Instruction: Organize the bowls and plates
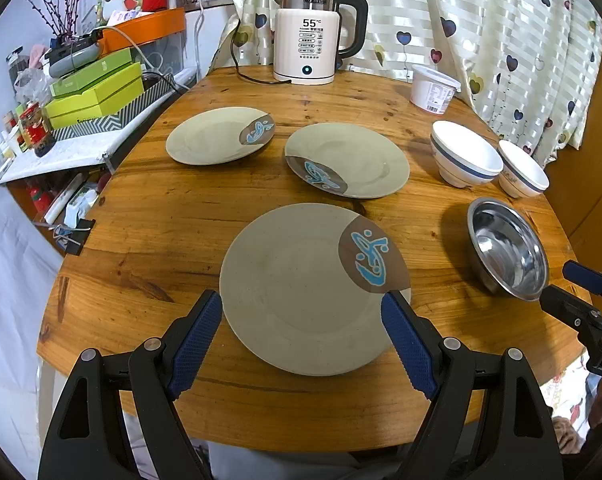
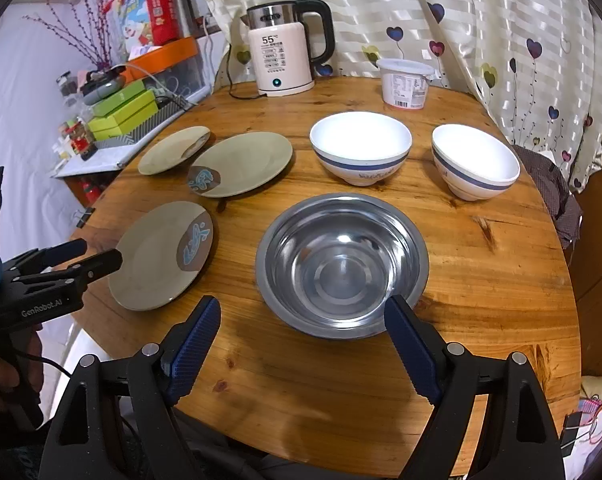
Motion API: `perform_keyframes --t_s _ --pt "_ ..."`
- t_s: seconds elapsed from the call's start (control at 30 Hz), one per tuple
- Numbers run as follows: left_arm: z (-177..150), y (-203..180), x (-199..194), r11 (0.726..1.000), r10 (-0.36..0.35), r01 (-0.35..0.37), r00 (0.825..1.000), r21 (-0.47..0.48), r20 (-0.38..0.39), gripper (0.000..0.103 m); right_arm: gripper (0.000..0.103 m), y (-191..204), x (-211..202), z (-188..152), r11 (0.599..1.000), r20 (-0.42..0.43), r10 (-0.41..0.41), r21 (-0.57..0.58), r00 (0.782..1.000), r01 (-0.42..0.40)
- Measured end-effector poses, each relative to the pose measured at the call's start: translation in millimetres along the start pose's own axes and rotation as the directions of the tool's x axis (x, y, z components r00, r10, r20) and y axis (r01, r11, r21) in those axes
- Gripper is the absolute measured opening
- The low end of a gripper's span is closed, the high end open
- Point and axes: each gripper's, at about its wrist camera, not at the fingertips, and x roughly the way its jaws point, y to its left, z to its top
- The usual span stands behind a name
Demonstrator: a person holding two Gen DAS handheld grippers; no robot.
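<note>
Round wooden bench carries three plates and three bowls, all separate, nothing stacked. Steel bowl sits near the front edge, upright, empty, just reflections inside. Two white bowls with a blue band stand behind it: one mid-bench, the other to its right, tilted slightly; both empty, apart from each other. Three beige plates with a brown patch and blue fish motif: near plate at the front, middle plate behind it, far plate further left; all bare; in the right wrist view the far and middle plates look edge to edge, in the left wrist view there's a gap. At the back: electric kettle on its base, lid shut, display reads 55; white plastic tub with lid on, contents not visible. Left tool is wide, jaws spread either side of the near plate's front rim, pads not pressing on it as far as visible. Right tool is wide too, hanging over the steel bowl's front rim, right finger overlapping the rim in view; contact can't be told. Side shelf on the left holds green boxes.
</note>
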Motion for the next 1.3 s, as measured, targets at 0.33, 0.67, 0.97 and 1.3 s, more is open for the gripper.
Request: perform_keyframes --t_s 0.33,0.67,0.97,1.3 --pt "0 0 0 1.0 0.001 -0.001 1.0 0.0 0.001 0.082 0.083 5 1 2 1.0 -0.003 0.005 -0.006 1.0 -0.005" --pt "4 8 -1 1.0 0.01 -0.01 1.0 -0.014 0.015 0.082 0.083 15 4 11 0.999 0.001 0.022 -0.027 1.0 -0.022" --pt "8 21 4 0.999 0.012 -0.012 1.0 -0.038 0.02 0.082 0.081 32 13 27 0.997 0.0 0.06 -0.056 0.998 -0.06" --pt "18 46 8 0.996 -0.01 0.014 0.999 -0.089 0.041 0.082 0.071 63 31 58 0.985 -0.002 0.118 -0.124 0.993 -0.117"
